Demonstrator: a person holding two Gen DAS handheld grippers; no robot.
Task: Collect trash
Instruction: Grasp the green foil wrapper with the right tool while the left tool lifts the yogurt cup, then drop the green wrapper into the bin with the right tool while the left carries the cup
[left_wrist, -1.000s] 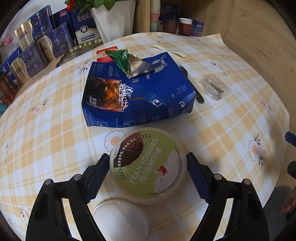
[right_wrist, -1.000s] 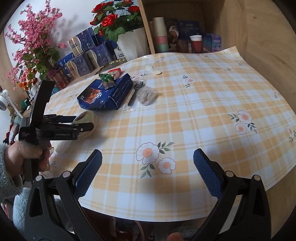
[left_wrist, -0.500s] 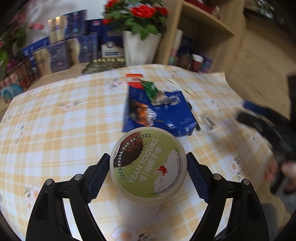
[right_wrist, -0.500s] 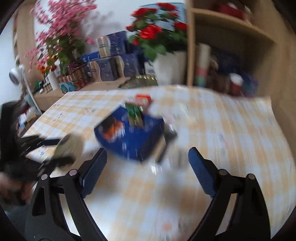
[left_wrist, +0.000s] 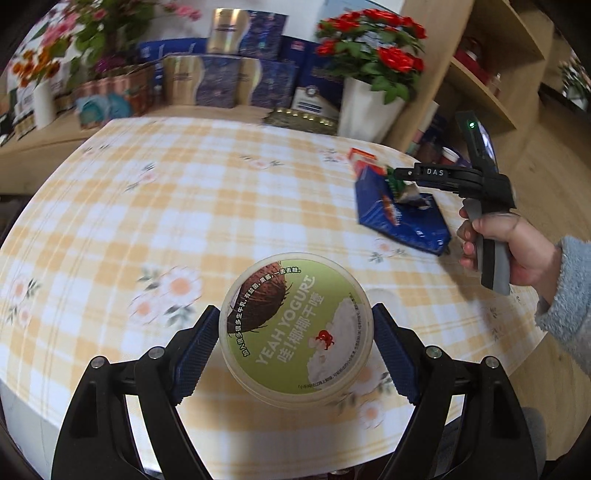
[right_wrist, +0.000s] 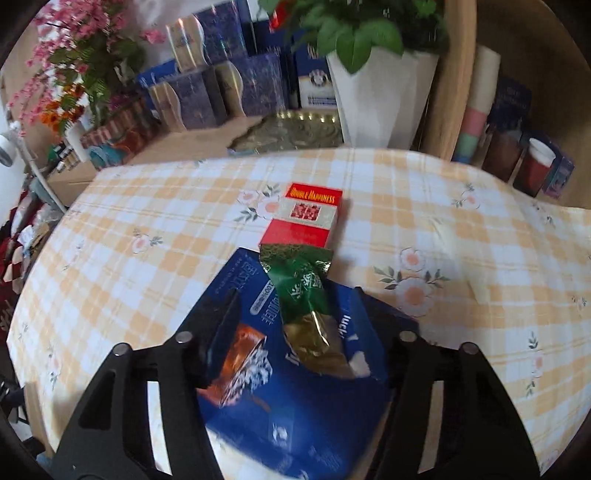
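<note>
Left wrist view: on the far left, flowers (left_wrist: 85, 33) and blue boxes (left_wrist: 221, 77) stand behind the checked tabletop (left_wrist: 155, 206). At centre the left gripper (left_wrist: 295, 343) is clamped on a yogurt tub (left_wrist: 295, 332), one blue pad on each side of it, the tub carried above the cloth with its green lid facing up. To the right a blue packet (left_wrist: 402, 221) lies flat near the tabletop's edge, with a red box (left_wrist: 362, 155) just beyond it. Farther right, a hand (left_wrist: 506, 247) in a fuzzy sleeve (left_wrist: 569, 299) holds the right gripper (left_wrist: 397, 177) over that packet, its tips at a green wrapper (left_wrist: 395, 184).

Right wrist view: pink flowers (right_wrist: 74, 55) and blue boxes (right_wrist: 221, 85) fill the left background. At centre the blue packet (right_wrist: 295, 398) lies under the right gripper (right_wrist: 295, 310), whose jaws are closing. The crumpled green wrapper (right_wrist: 306, 295) rests on the packet, between the two fingers, and neither pad touches it. Its far end overlaps the red box (right_wrist: 306, 218), which lies flat on the cloth (right_wrist: 443, 229). To the right a white planter (right_wrist: 384, 96) and paper cups (right_wrist: 535, 166) stand on the shelf.
</note>
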